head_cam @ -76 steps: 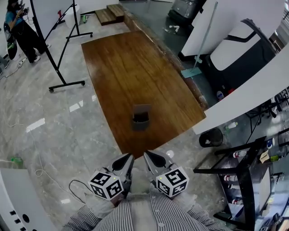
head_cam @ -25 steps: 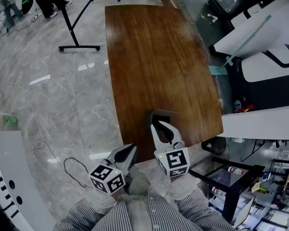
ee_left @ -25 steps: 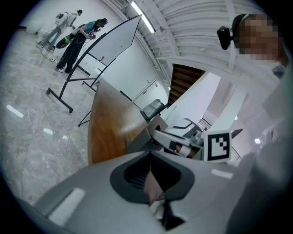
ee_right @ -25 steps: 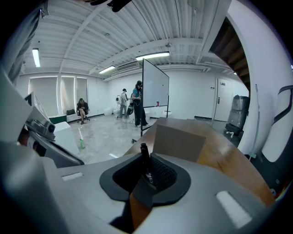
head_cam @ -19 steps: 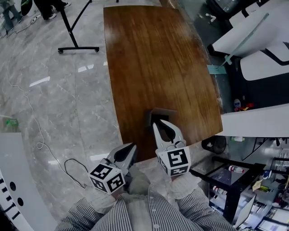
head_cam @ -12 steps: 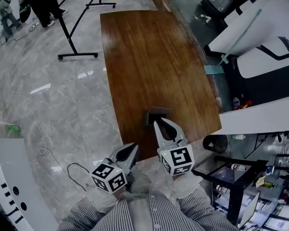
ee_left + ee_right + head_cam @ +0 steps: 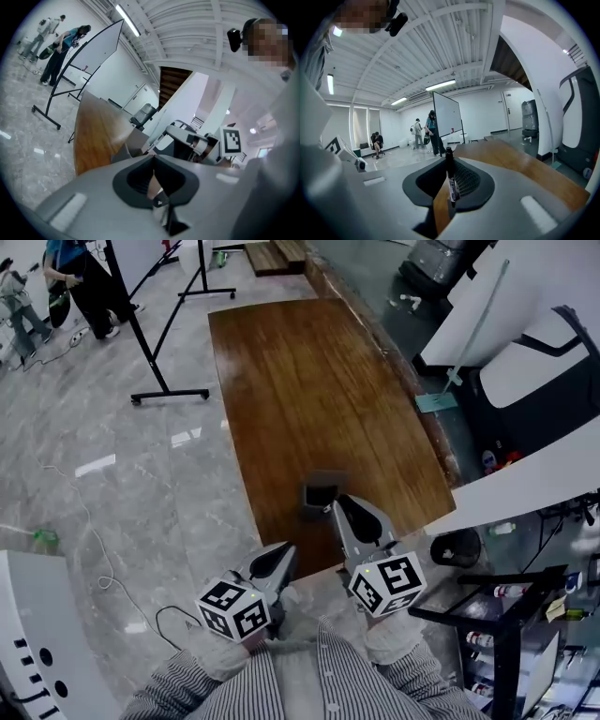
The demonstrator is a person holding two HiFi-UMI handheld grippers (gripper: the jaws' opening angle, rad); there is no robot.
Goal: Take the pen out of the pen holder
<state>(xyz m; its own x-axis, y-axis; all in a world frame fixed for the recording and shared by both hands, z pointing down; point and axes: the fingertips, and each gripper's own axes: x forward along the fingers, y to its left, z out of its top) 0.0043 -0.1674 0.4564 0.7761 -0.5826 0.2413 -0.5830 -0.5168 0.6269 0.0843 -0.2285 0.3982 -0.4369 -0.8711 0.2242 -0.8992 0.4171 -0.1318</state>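
A black pen with a white label [image 7: 450, 180] stands upright between the jaws of my right gripper [image 7: 449, 164], which is shut on it. In the head view the right gripper [image 7: 345, 504] hangs just right of the small grey pen holder [image 7: 319, 498], near the front edge of the brown wooden table [image 7: 309, 390]. The pen itself does not show there. My left gripper [image 7: 284, 553] is lower and to the left, off the table's front edge, shut and with nothing in it. From the left gripper view [image 7: 153, 160] the holder [image 7: 135, 140] sits just ahead.
A whiteboard on a black wheeled stand [image 7: 150, 334] is left of the table, with people [image 7: 84, 277] beyond it. A cable [image 7: 103, 563] lies on the marble floor. White curved desks [image 7: 525, 474] and a black rack [image 7: 506, 615] stand to the right.
Both grippers have risen, the right one more. The right gripper's jaws, earlier down over the pen holder, are now up beside it with the pen. The head view has tilted further up the room.
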